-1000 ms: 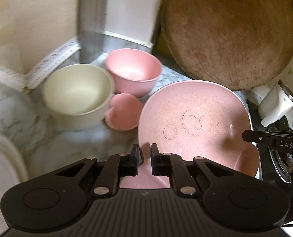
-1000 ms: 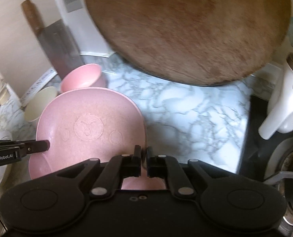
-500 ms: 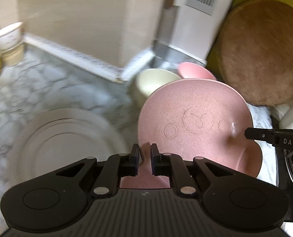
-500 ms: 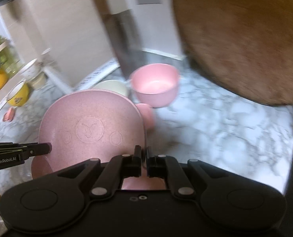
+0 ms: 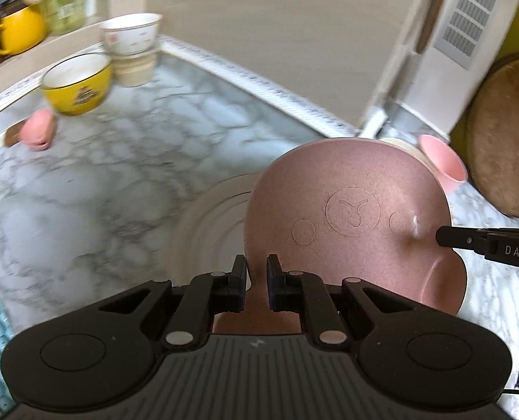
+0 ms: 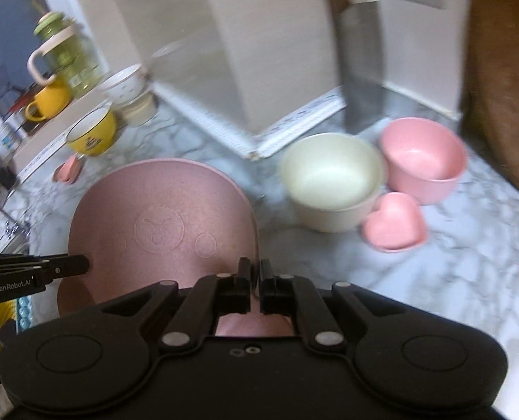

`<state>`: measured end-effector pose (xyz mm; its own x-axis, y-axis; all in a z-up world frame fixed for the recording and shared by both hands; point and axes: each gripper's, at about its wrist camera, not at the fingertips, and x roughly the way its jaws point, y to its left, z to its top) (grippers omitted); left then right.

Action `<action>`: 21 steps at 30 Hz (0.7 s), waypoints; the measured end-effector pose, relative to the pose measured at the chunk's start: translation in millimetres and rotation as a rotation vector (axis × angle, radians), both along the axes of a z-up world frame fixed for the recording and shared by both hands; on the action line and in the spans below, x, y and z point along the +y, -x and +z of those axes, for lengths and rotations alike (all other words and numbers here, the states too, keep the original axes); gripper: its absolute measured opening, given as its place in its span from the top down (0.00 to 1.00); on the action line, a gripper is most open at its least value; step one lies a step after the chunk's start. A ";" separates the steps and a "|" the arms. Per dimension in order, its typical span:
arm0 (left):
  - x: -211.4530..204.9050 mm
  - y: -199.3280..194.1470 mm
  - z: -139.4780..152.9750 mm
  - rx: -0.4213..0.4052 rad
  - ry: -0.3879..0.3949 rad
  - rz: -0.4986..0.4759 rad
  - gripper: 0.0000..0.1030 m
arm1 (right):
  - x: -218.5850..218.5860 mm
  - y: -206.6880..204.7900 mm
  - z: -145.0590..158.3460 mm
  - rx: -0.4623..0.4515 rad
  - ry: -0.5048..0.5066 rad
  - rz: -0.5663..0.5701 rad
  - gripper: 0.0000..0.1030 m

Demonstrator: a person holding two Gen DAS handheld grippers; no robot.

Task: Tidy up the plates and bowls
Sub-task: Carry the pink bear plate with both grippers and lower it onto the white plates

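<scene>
i've got the pink plate [image 5: 350, 217] in the air, left gripper [image 5: 256, 273] and right gripper [image 6: 255, 276] each pinched tight on opposite rims. it hangs over the marble counter [image 5: 112, 175], above the white plate [image 5: 210, 231]. if one hand drifts from the other, i reckon the rim twists free and drops onto that plate.

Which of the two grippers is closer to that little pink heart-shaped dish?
The right gripper. The heart-shaped dish lies on the counter just ahead and to its right. The left gripper holds the opposite edge of the pink plate, farther away; its camera doesn't show the dish.
</scene>
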<state>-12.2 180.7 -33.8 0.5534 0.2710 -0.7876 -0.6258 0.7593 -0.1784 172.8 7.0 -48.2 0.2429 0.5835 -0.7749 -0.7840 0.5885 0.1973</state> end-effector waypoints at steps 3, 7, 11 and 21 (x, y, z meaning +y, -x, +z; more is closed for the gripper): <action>9.5 15.3 -4.4 0.003 0.004 0.023 0.89 | 13.4 6.2 -7.4 0.024 0.014 0.022 0.95; 19.7 22.9 -11.0 0.021 0.017 0.042 0.90 | 25.1 12.4 -14.3 0.051 0.031 0.033 0.95; 26.0 21.6 -16.0 0.043 0.011 0.047 0.89 | 32.1 13.5 -17.9 0.053 0.043 0.041 0.94; 33.9 15.5 -26.6 0.083 0.022 0.036 0.90 | 47.7 5.1 -27.3 0.059 0.062 0.037 0.94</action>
